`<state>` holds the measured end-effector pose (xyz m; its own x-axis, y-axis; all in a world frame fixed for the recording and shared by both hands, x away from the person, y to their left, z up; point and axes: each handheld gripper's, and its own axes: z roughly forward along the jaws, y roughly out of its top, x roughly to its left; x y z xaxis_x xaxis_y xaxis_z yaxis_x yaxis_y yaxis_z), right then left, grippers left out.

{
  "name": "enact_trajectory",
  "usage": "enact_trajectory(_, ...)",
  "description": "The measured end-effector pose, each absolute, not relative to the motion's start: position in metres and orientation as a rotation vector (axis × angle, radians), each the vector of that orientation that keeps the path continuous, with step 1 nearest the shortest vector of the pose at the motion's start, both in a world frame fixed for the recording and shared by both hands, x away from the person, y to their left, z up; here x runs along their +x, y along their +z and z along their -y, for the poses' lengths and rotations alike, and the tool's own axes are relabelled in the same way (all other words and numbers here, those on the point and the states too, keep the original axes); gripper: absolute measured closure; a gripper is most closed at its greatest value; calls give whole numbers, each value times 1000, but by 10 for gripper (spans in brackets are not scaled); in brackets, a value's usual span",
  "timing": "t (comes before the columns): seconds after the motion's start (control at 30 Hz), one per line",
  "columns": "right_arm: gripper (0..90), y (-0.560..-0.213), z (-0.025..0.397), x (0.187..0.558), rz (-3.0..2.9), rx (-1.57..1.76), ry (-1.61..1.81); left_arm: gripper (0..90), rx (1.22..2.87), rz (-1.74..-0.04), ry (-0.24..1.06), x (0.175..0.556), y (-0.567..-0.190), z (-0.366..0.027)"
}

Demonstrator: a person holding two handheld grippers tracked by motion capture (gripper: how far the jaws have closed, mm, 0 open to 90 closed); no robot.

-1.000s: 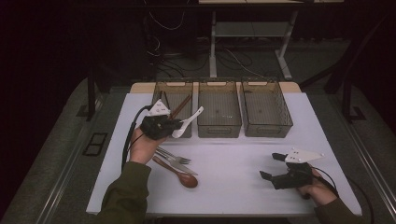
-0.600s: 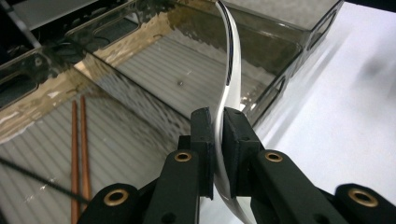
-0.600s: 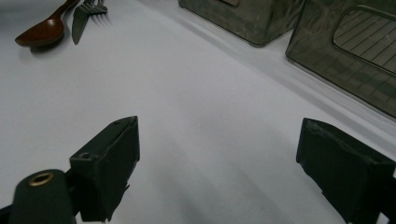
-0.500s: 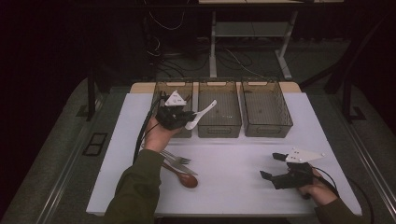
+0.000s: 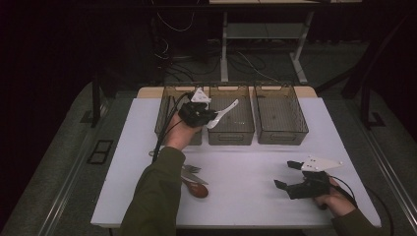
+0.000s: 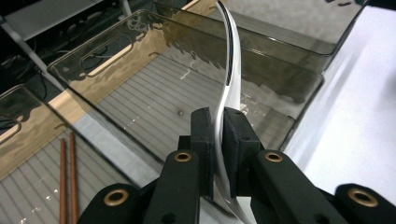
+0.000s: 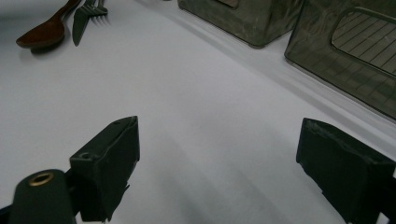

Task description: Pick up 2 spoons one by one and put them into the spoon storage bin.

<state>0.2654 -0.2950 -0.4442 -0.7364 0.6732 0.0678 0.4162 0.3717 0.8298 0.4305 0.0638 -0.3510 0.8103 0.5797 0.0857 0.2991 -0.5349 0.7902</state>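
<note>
The left claw (image 6: 218, 140) pinches a white spoon (image 6: 229, 70) above the middle bin (image 6: 140, 56).

Three bins (image 5: 232, 118); two chopsticks (image 6: 67, 177); one white spoon (image 5: 223, 112); one wooden spoon (image 5: 196, 189)

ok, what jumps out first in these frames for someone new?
The white spoon, pinched in the left gripper and held over the middle bin of three smoky clear bins at the table's far side. Next, the right gripper, jaws wide open, low over the white table near the right. A brown spoon and fork lie front-left.
</note>
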Motion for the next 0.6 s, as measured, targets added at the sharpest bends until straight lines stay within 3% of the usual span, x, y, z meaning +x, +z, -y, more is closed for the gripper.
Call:
enact_trajectory(0.3,132,-444,296,265,-2352,962,1303,821,2262,-636,436,446,-368,-35)
enact_trajectory(0.43,132,-444,296,265,-2350,961,1304,813,2270,-660,381,451,-374,-29)
enact_trajectory(0.5,132,-444,296,265,-2348,962,1308,653,2248,-669,389,450,-373,-29)
enact_trajectory(0.6,132,-443,297,266,-2349,957,1307,545,2219,-657,390,448,-370,-28)
